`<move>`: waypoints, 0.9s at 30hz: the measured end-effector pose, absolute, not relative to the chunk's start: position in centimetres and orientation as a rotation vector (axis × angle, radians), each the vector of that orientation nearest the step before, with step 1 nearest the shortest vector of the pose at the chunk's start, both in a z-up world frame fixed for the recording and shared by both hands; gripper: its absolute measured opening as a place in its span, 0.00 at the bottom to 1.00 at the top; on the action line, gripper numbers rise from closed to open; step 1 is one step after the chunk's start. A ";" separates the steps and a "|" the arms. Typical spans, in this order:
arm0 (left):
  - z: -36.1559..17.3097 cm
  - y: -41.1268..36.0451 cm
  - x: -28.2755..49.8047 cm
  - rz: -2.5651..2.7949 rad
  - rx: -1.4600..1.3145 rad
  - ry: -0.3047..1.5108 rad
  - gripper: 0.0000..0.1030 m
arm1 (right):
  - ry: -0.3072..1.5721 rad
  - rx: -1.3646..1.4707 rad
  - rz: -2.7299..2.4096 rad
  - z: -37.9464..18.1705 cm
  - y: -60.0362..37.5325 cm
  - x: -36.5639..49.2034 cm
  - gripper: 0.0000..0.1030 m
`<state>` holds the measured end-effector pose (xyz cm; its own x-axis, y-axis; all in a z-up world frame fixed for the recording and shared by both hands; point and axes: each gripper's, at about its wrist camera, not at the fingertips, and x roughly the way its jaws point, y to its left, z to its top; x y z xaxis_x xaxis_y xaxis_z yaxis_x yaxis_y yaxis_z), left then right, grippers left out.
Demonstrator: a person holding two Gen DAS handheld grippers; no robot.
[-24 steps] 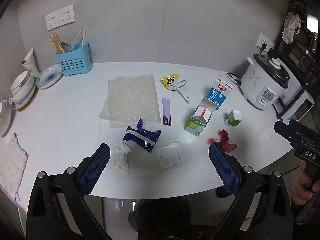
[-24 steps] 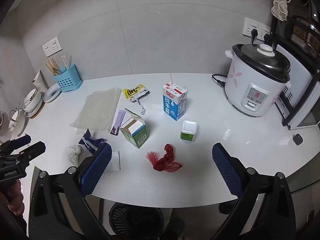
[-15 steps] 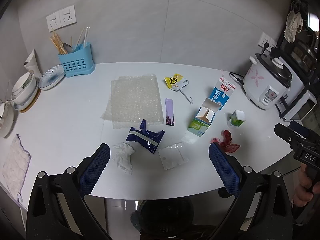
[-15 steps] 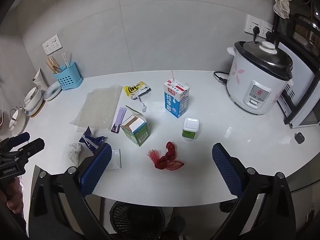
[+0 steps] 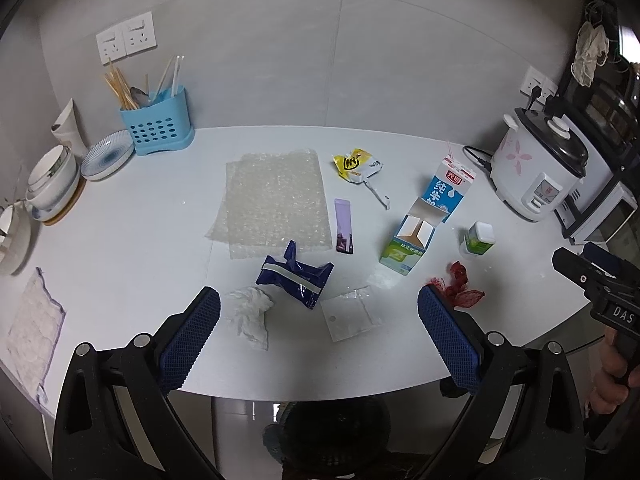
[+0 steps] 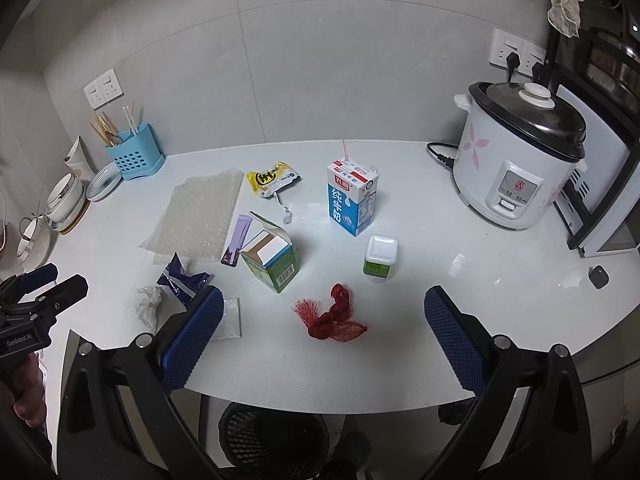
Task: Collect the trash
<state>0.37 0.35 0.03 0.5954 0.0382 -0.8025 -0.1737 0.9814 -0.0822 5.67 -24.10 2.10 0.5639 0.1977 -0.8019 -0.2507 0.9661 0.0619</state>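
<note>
Claws both gape wide and empty: the left claw (image 5: 319, 322) hovers over the bench (image 5: 120, 240) edge above a white tissue wad (image 5: 250, 314) and a clear plastic sleeve (image 5: 347, 317), while the right claw (image 6: 324, 322) hangs over one red mesh net (image 6: 332, 317). Beyond lie one dark blue wrapper (image 5: 295, 278), crumpled crosswise, and one purple sachet (image 5: 343, 225), its long axis running away toward the wall. One green carton (image 6: 271, 255) lies tipped with its open mouth upward-left; one blue milk carton (image 6: 352, 203) stands upright. A black bin (image 6: 272, 436) sits under the bench.
</note>
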 end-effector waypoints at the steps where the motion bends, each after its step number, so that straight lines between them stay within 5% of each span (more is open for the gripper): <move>1: 0.0 0.3 0.4 0.124 -0.155 0.927 0.94 | 0.935 -0.061 0.262 2.1 -24.1 5.7 0.94; 27: 0.3 0.6 0.3 0.116 -0.166 0.923 0.94 | 0.950 -0.054 0.239 2.7 -23.7 5.8 0.94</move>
